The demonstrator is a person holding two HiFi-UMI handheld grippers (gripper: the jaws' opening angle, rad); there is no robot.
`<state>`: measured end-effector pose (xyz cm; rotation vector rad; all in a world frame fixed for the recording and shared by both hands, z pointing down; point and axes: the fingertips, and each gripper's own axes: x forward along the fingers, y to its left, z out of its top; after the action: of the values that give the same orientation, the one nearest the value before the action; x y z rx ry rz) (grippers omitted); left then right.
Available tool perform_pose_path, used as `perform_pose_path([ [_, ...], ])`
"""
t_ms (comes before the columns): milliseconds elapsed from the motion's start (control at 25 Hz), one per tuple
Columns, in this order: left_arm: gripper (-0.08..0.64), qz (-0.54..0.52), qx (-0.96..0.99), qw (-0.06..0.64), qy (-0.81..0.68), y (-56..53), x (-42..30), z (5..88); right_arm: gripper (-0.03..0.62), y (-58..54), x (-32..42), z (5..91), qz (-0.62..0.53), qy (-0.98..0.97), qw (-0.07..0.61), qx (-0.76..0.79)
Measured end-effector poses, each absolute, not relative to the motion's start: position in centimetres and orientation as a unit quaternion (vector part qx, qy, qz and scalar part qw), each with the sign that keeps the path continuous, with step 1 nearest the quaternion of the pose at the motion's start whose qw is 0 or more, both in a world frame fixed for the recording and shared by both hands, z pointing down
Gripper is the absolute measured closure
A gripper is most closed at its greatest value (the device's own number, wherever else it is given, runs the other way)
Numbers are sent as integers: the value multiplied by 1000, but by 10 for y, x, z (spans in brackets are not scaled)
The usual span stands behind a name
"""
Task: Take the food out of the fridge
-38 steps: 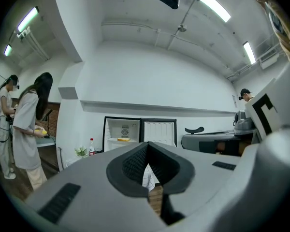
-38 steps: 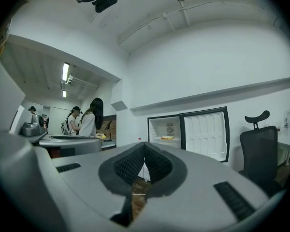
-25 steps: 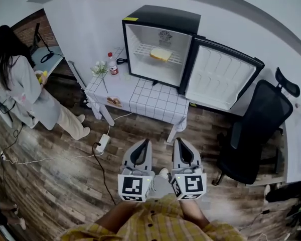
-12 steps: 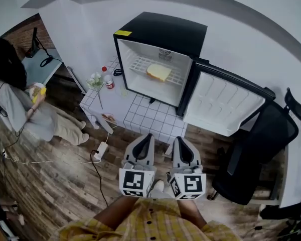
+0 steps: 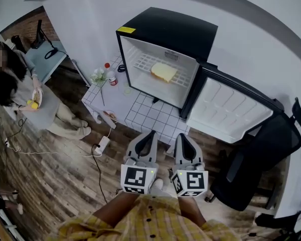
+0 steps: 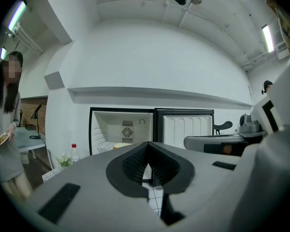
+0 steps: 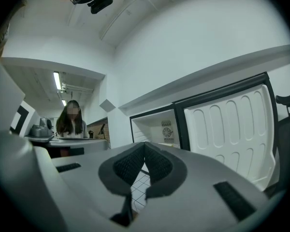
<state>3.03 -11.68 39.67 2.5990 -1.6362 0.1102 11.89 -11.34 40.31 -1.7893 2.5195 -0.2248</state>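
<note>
The black mini fridge (image 5: 166, 34) stands on a white grid-top table (image 5: 146, 113), with its door (image 5: 235, 112) swung open to the right. A yellow slab of food (image 5: 163, 72) lies on the wire shelf inside and also shows as the food (image 6: 120, 145) in the left gripper view. My left gripper (image 5: 151, 133) and right gripper (image 5: 182, 136) are side by side in front of the table. Both point at the fridge, short of it. Both are shut with nothing between the jaws. In their own views the left gripper (image 6: 148, 144) and the right gripper (image 7: 145, 144) face the open fridge (image 7: 159, 128).
A red-capped bottle (image 5: 112, 77) and a small plant (image 5: 98, 76) stand on the table's left end. A black office chair (image 5: 263, 157) is at the right, below the door. A person (image 5: 17, 92) stands at the far left. A power strip (image 5: 102, 144) with cables lies on the wood floor.
Both grippers have moved forward toward the table and fridge, which now look nearer and larger. The jaws stayed shut. The person at the left has shifted and turned.
</note>
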Motion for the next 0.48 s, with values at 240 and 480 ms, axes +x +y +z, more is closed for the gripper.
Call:
perform_pose_path([
  [240,555,30,848,34,-528,-133,32,393,586,-127,120,399,-69,811,20,-580],
  [480,555,23,859,29,-510,-167,33,392,586,-150,116,400,-63,802,17,-593],
])
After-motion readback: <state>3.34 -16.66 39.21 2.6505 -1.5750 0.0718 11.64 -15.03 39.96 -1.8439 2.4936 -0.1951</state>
